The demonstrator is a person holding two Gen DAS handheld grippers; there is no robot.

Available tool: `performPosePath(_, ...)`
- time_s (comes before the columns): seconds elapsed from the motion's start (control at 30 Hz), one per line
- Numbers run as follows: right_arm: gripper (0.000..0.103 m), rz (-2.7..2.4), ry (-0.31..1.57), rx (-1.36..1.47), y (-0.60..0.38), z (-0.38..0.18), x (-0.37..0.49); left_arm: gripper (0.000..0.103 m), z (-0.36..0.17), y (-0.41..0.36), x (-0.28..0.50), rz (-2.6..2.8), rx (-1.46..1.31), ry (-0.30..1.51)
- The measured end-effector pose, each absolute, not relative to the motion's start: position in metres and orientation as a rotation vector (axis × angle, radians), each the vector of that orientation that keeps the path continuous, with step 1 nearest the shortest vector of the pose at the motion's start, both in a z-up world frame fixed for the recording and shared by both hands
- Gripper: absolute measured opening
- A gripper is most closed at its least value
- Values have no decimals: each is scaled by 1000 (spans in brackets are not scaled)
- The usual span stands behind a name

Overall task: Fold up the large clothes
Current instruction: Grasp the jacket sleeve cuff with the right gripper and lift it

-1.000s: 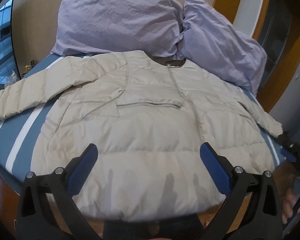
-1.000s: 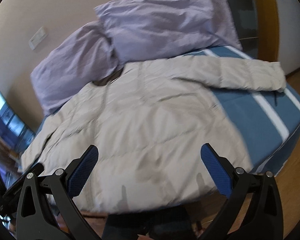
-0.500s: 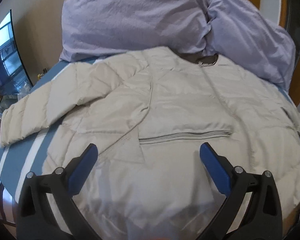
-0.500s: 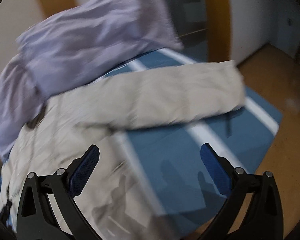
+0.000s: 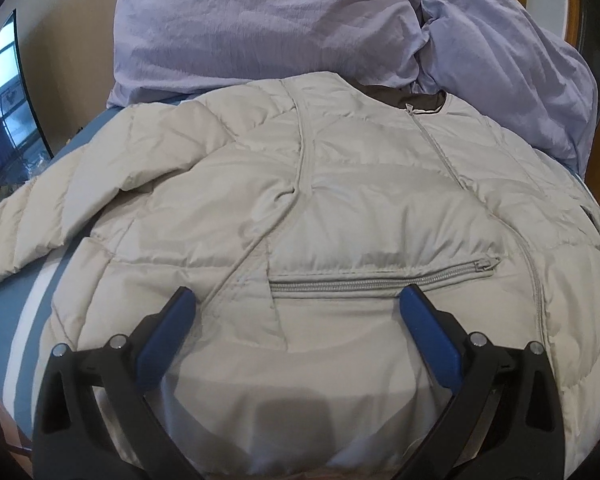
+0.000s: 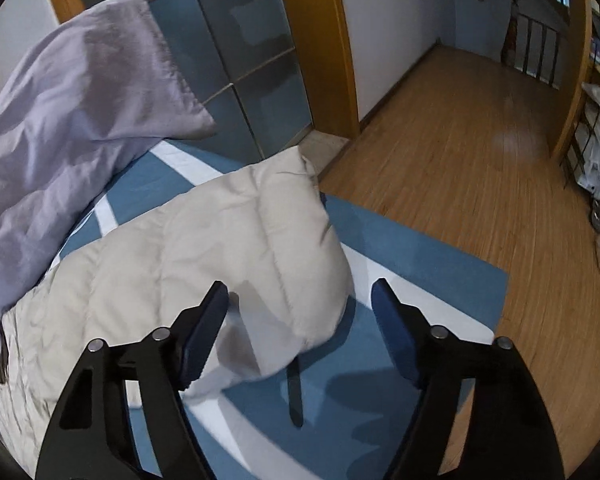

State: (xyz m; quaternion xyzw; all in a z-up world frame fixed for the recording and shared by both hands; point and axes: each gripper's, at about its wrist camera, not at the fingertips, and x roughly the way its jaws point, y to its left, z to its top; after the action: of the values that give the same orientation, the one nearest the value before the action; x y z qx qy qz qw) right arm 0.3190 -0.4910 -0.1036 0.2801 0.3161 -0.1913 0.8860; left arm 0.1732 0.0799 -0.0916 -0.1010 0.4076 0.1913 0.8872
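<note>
A pale beige quilted jacket (image 5: 340,208) lies spread front-up on the blue bed, collar toward the pillows, one sleeve (image 5: 24,232) stretched out to the left. My left gripper (image 5: 298,296) hovers open just over the lower front, below the pocket zipper (image 5: 380,280), with nothing between its blue pads. In the right wrist view the other sleeve (image 6: 236,248) reaches to the bed's corner. My right gripper (image 6: 300,298) straddles the sleeve's cuff end; its jaws are closing, and the pads stand apart from the fabric.
Two lilac pillows (image 5: 268,20) lean at the head of the bed. The blue bedcover with white stripes (image 6: 412,252) ends at a corner beside wooden floor (image 6: 480,128). A screen (image 5: 4,104) stands left of the bed, and a rack with bags (image 6: 596,132) at far right.
My left gripper moved forward and lower over the jacket front. My right gripper swung from the jacket body along the sleeve to its cuff, and its jaws narrowed.
</note>
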Motion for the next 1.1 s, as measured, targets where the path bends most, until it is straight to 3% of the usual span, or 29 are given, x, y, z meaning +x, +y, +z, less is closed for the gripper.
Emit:
performPosePath(0.1,74,-415,668,593,-496,-107,325,101,-94,80,175,395,-213,852)
performPosePath(0.27,63,-399,683,650,-499,-116,331,101,-96,82,176,388,-225,855)
performPosePath(0.37,49,-382,681,623,-492,-115,332,101,-97,82,176,385,-231,854)
performPosePath(0.43,33,-370,678,612,-488,-114,333,101,-98,83,176,383,-235,853)
performPosePath(0.53,22,-357,661,591,-482,-107,332,101,-98,83,175,380,-240,852)
performPosePath(1.1,20,-128,534,258,-325,-6,355,101,-97,84,174,372,-263,845)
